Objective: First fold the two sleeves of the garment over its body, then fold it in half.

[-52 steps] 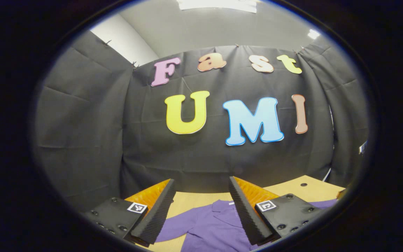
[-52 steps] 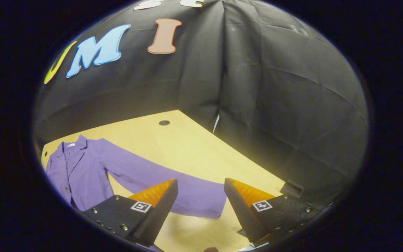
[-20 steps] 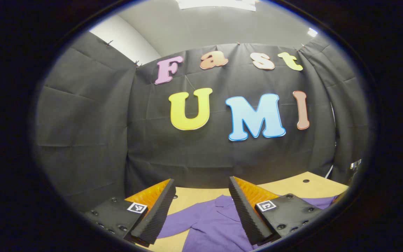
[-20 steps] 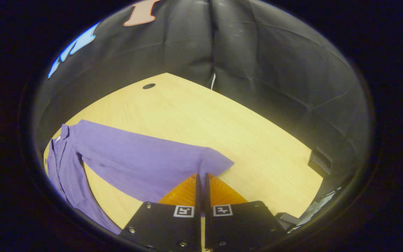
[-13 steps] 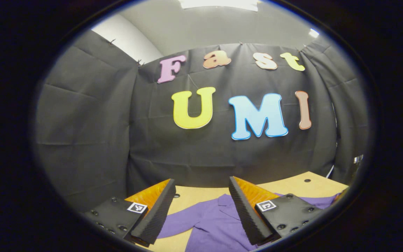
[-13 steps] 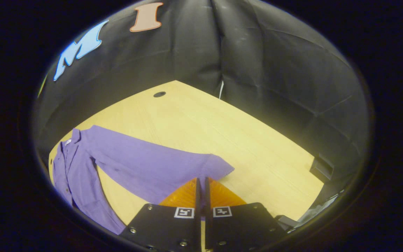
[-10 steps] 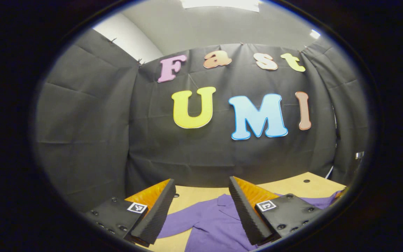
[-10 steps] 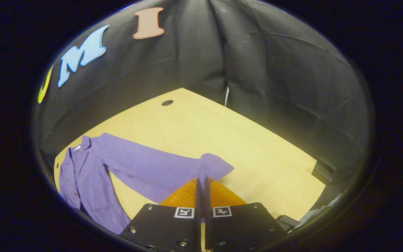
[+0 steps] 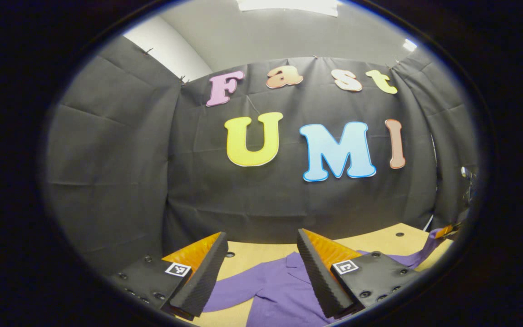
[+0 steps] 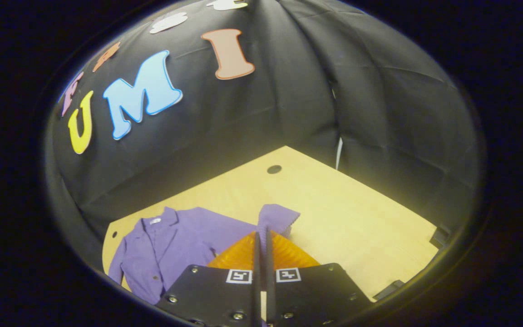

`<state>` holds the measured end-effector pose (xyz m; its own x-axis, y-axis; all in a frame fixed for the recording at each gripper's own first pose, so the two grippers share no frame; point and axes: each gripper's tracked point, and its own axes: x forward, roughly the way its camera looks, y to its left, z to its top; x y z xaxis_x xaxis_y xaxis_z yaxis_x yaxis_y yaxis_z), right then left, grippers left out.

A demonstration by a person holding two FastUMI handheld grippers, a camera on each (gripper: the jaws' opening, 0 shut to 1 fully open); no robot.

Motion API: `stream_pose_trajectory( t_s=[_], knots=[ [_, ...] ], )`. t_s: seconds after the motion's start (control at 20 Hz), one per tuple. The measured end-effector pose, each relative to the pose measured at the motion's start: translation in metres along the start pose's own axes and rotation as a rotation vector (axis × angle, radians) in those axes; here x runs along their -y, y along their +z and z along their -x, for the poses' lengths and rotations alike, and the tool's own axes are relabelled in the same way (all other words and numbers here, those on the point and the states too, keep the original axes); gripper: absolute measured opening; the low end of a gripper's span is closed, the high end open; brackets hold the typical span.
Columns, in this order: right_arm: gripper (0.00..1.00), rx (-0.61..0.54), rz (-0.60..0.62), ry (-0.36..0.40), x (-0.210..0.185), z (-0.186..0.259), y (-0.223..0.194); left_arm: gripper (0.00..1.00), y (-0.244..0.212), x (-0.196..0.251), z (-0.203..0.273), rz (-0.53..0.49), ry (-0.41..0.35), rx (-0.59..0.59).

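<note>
Right gripper (image 10: 262, 236): jaws clenched on purple garment's (image 10: 170, 250) sleeve (image 10: 276, 219), lifted off counter (image 10: 357, 218). Left gripper (image 9: 261, 268): jaws released, above garment body near counter's back edge.

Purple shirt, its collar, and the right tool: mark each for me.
purple shirt (image 10: 170, 254), right gripper view, front of the body.
collar (image 10: 155, 222), right gripper view, neck opening by the tag.
right tool (image 10: 262, 236), right gripper view, fingertips pinching the sleeve cuff.

Left gripper view level toward wall; right gripper view (seemingly higher) down at shared garment (image 10: 170, 245).
</note>
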<state>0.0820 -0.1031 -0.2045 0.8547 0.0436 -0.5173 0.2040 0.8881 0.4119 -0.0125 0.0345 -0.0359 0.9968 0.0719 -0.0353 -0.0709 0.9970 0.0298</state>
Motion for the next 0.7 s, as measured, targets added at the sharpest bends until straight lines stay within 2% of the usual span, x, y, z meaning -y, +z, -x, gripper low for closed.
stream_pose_trajectory(
  t_s=[0.45, 0.7],
  knots=[
    [0.05, 0.085, 0.057, 0.156, -0.116, -0.028, 0.062, 0.97, -0.01, -0.029, -0.003, 0.013, 0.027, -0.014],
    [0.05, 0.109, 0.103, 0.259, -0.194, -0.044, 0.075, 0.97, -0.014, -0.045, 0.0, 0.006, 0.042, -0.019]
  ],
)
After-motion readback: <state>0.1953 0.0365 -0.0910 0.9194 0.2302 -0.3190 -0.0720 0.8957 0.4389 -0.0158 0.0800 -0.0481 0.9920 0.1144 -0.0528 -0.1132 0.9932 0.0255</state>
